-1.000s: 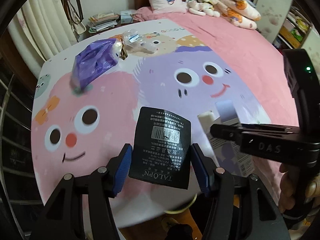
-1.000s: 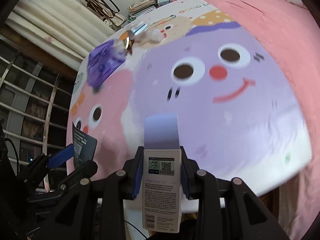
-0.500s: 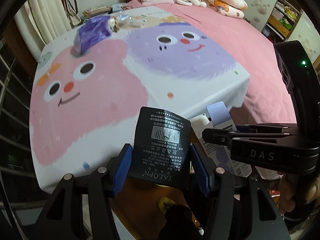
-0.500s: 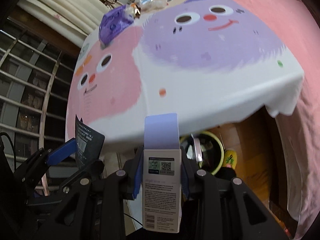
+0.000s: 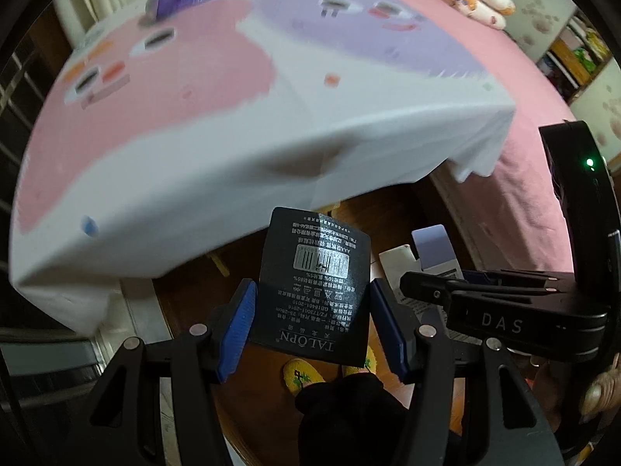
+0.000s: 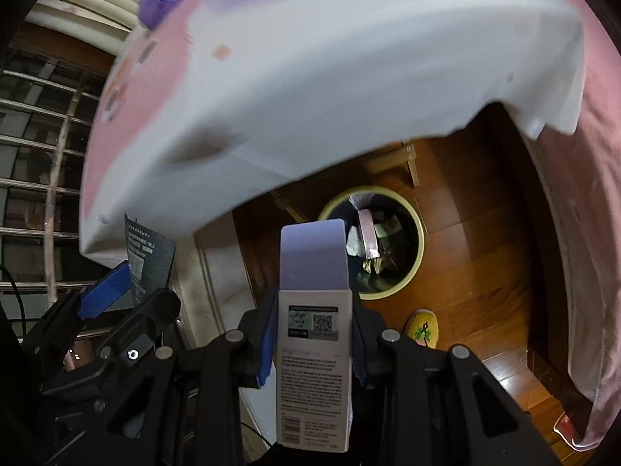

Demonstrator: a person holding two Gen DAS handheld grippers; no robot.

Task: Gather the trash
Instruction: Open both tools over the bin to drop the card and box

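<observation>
Left wrist view: the left hand-held gripper (image 5: 312, 320) is clamped on a black card (image 5: 315, 289), held below the desk (image 5: 233, 163) edge over wooden floor; a yellow slipper (image 5: 300, 376) shows beneath. The right hand-held gripper (image 5: 431, 291) sits just beside, carrying a white box (image 5: 399, 268)

Right wrist view: its blue pads pinch the box upright. Only here the bin (image 6: 411, 268) appears, open-topped on bare floor beyond the desk's overhanging cloth, with trash inside

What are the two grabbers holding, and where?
Left gripper pinches the black card by its side edges; right gripper squeezes the white box around its middle.
</observation>
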